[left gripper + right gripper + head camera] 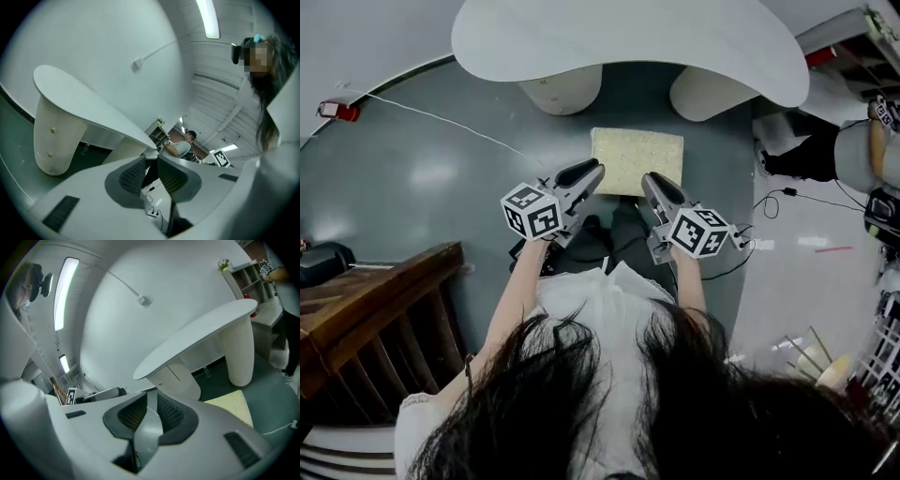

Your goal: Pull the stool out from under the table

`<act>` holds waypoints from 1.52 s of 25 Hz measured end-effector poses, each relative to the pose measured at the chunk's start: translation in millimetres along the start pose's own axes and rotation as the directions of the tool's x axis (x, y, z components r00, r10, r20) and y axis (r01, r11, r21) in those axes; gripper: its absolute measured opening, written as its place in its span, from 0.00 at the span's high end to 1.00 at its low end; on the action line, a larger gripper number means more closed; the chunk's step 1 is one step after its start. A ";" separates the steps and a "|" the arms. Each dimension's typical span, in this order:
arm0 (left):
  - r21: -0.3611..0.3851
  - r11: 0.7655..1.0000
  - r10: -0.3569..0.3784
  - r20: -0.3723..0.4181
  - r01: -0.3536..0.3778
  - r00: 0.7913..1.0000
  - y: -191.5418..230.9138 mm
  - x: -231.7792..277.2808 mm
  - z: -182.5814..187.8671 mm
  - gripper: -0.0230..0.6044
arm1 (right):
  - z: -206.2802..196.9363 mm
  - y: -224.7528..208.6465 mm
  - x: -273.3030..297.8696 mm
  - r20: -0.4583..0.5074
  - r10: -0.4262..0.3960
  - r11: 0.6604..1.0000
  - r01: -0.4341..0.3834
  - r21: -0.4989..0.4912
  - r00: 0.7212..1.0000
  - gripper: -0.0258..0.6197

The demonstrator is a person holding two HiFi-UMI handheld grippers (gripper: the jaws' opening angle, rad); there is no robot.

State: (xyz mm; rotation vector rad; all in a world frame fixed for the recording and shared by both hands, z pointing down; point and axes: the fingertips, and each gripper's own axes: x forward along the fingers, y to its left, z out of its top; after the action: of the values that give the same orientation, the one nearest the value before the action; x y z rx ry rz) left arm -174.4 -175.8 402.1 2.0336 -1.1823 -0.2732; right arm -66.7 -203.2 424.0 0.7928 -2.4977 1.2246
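Near table [628, 37], left gripper [586, 171], right gripper [652, 181] fingers almost together, empty; stool [637, 159] unseen from left gripper view.

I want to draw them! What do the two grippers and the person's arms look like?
The left gripper and right gripper each have a pale grey shell, dark ribbed pads and a white cube with black square markers. The person wears a white short-sleeved top.

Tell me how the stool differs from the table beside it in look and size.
The table is white, smooth and rounded on top; the stool is pale yellow, textured and square. The table is much wider and stands on two thick cream legs; the stool is small and low, its base unseen. Both stand on the dark grey-green floor.
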 end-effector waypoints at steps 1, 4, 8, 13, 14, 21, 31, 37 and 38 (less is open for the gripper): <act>0.034 0.999 -0.010 -0.011 0.011 1.000 -7.4 -3.2 3.2 0.82 | 1.7 7.1 -3.6 0.012 0.002 1.000 -0.002 -0.010 1.000 0.84; 0.137 0.990 -0.022 -0.073 0.032 0.997 -23.2 -15.5 7.0 0.82 | 4.6 29.3 -12.2 0.044 0.003 0.999 -0.001 -0.050 0.999 0.84; 0.219 0.975 -0.006 -0.153 0.040 0.988 -33.5 -33.2 1.2 0.82 | 0.4 51.0 -25.8 0.066 -0.015 0.996 0.020 -0.086 0.998 0.85; 0.214 0.976 -0.011 -0.172 0.048 0.985 -42.0 -40.8 -15.0 0.82 | -11.1 52.9 -43.7 0.050 -0.038 0.993 0.043 -0.108 0.998 0.85; 0.210 0.976 -0.014 -0.173 0.051 0.985 -43.6 -40.8 -18.0 0.82 | -11.9 52.4 -46.5 0.046 -0.043 0.993 0.048 -0.112 0.998 0.85; 0.190 0.979 -0.035 -0.182 0.070 0.983 -56.1 -34.2 -33.8 0.82 | -16.6 48.7 -71.6 0.031 -0.080 0.987 0.084 -0.139 0.996 0.86; 0.236 0.969 -0.031 -0.183 0.074 0.983 -116.7 -14.2 -65.2 0.82 | -36.1 26.4 -151.8 0.043 -0.084 0.984 0.090 -0.153 0.995 0.87; 0.258 0.965 0.002 -0.179 0.045 0.984 -170.5 -15.4 -103.0 0.82 | -52.2 16.9 -206.1 0.051 -0.039 0.986 0.047 -0.162 0.998 0.87; 0.259 0.965 0.008 -0.176 0.038 0.984 -179.5 -17.2 -109.7 0.82 | -55.0 16.8 -214.3 0.053 -0.029 0.985 0.037 -0.166 0.998 0.87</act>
State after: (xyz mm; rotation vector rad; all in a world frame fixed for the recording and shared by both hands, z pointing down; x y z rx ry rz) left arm -9.4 -55.2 349.6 2.2423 -1.1409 0.0594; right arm 98.8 -74.0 352.4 0.8282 -2.5747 0.9809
